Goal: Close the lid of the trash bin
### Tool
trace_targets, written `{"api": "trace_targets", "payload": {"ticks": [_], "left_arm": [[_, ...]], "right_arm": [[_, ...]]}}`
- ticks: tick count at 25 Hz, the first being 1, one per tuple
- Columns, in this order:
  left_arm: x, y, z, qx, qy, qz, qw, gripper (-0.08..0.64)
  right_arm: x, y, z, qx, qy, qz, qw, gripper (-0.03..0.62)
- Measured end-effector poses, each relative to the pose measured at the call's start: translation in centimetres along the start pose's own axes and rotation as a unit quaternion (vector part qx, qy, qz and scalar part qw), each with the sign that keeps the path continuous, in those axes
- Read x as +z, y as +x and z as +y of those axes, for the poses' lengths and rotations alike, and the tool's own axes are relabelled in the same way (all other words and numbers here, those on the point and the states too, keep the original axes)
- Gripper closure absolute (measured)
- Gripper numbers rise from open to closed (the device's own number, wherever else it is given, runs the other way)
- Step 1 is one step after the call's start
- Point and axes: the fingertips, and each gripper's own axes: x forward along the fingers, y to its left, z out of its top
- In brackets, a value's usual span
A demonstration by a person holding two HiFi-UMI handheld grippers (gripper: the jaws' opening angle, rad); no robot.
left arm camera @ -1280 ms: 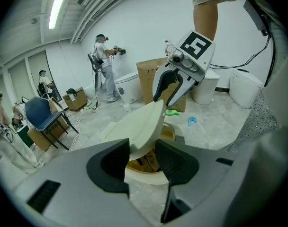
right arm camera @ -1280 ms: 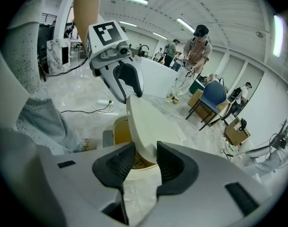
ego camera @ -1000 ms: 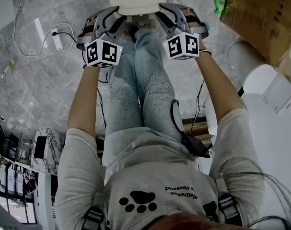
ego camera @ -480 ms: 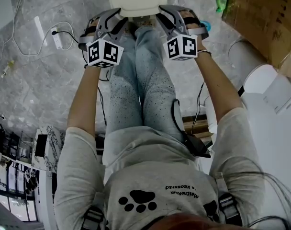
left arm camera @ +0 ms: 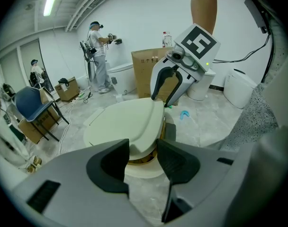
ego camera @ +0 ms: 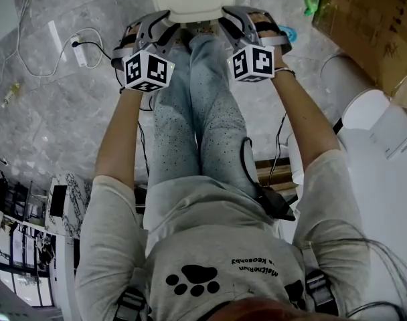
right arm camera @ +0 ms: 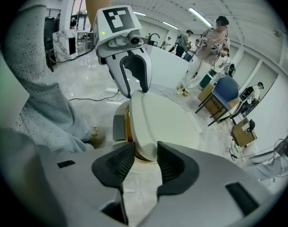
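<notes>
- On the shirt point(ego camera: 210, 246) nearest us, we see a black paw print and beside it two short lines of dark lettering, upside down from our view. The larger line seems to end in "Run", but we cannot read it for sure.
- On the cardboard box point(ego camera: 364, 19) at the far right, we see faint dark stamped characters, too blurred to read.
- The left marker cube point(ego camera: 148, 71) and right marker cube point(ego camera: 255, 62) show black-and-white square code patterns.

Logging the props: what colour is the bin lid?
The lid is cream; clearest in the left gripper view.
</notes>
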Motion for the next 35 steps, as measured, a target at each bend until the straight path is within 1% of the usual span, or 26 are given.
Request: {"api": "trace_targets", "payload": {"ticks": [6, 17, 21, 24, 27, 30, 31, 32, 33, 35], "left_arm": [[-0.7, 0.9, -0.4, -0.014, -0.009, 0.013, 0.9998, 0.376], [-1.8, 2.1, -0.9, -0.018, -0.030, 0.025, 0.9991, 0.376], [-1.9, 2.3, -0.9, -0.022, -0.042, 0.031, 0.9984, 0.376], [-1.9, 2.5, -1.0, -0.025, -0.053, 0.038, 0.9976, 0.377], [-2.1, 2.7, -0.8, -0.032, -0.069, 0.046, 0.9960, 0.382], [-2.2, 2.8, -0.7, -0.041, -0.083, 0.052, 0.9943, 0.391], [-2.2, 2.8, -0.7, -0.044, -0.090, 0.052, 0.9936, 0.403], [-2.1, 2.8, -0.7, -0.046, -0.100, 0.051, 0.9926, 0.460], [-2.1, 2.9, -0.7, -0.047, -0.111, 0.049, 0.9914, 0.500], [-2.3, 3.0, -0.6, -0.047, -0.132, 0.050, 0.9889, 0.508]], "right_arm": [[-0.6, 0.8, 0.7, 0.015, 0.016, 0.016, 1.000, 0.433], [-1.4, 2.2, 1.5, 0.032, 0.034, 0.040, 0.998, 0.434], [-1.4, 2.3, 1.6, 0.049, 0.053, 0.046, 0.996, 0.437], [-1.4, 2.3, 1.8, 0.066, 0.068, 0.047, 0.994, 0.455], [-1.1, 2.3, 2.1, 0.082, 0.095, 0.044, 0.991, 0.519], [-0.8, 2.6, 2.1, 0.089, 0.127, 0.046, 0.987, 0.536], [-0.7, 2.7, 2.1, 0.092, 0.140, 0.046, 0.985, 0.539], [-0.7, 2.9, 2.0, 0.095, 0.155, 0.048, 0.982, 0.540], [-0.6, 3.1, 1.9, 0.099, 0.171, 0.051, 0.979, 0.541], [-0.7, 3.5, 1.9, 0.106, 0.200, 0.058, 0.972, 0.541]]}}
